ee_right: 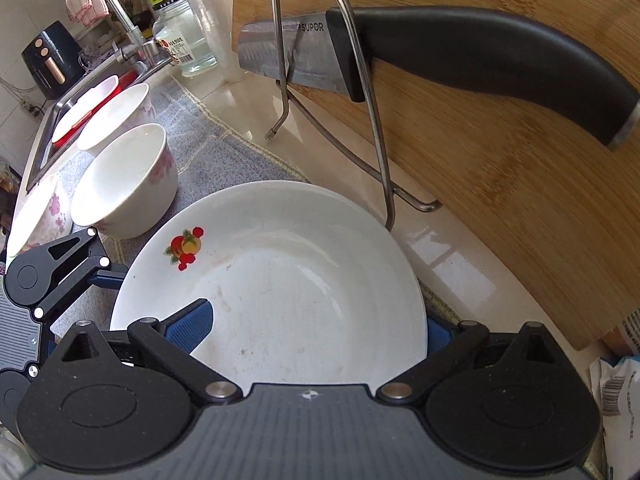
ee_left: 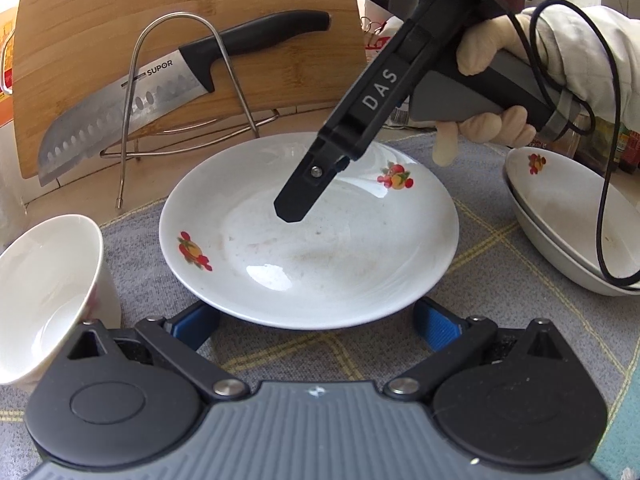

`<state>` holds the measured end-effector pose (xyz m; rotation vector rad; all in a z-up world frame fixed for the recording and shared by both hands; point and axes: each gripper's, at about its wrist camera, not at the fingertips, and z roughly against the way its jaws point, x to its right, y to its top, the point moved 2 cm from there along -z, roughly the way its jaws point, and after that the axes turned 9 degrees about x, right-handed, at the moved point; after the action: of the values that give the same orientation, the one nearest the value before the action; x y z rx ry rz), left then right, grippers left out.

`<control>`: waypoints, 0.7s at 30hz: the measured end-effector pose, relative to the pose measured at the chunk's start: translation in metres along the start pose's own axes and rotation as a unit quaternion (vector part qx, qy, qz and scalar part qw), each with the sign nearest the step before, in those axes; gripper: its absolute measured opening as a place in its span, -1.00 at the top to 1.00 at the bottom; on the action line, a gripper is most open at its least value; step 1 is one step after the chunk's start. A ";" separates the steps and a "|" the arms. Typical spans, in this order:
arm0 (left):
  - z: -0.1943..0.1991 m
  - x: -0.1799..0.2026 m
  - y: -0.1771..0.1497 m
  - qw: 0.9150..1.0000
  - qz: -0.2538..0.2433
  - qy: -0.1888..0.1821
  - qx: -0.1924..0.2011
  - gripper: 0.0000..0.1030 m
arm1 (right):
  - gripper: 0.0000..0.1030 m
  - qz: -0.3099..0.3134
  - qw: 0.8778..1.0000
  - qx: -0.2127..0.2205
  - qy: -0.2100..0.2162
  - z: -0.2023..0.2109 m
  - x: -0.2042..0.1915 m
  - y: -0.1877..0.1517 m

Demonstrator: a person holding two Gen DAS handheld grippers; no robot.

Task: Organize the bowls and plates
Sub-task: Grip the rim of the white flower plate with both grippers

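Note:
A white plate with fruit decals lies on the grey mat. My left gripper is open at the plate's near rim, one blue pad on either side, touching nothing. My right gripper is open and straddles the plate: its left pad hangs over the plate's inside, while the right pad sits partly hidden outside the rim. In the left wrist view, a gloved hand holds it and one finger hovers over the plate. Two stacked plates are at the right. A white bowl stands at the left.
A bamboo cutting board leans behind a wire rack holding a large knife. Three white bowls line the mat toward the sink and faucet. A black cable droops over the stacked plates.

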<state>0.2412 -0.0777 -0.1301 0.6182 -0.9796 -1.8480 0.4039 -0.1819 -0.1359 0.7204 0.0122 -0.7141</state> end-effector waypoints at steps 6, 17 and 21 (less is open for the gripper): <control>0.002 0.001 -0.001 1.000 -0.002 -0.002 0.005 -0.99 | -1.00 0.000 1.000 -0.002 0.009 -0.005 0.000 0.006; -0.002 -0.002 0.001 1.000 -0.002 -0.001 0.008 -0.99 | -1.00 0.006 1.000 -0.017 0.004 -0.006 -0.003 0.007; -0.002 -0.003 0.001 1.000 -0.002 0.000 0.009 -0.99 | -1.00 -0.002 1.000 -0.013 -0.001 -0.007 -0.003 0.007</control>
<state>0.2447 -0.0766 -0.1300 0.6320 -0.9970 -1.8440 0.4073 -0.1717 -0.1361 0.6940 0.0206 -0.7170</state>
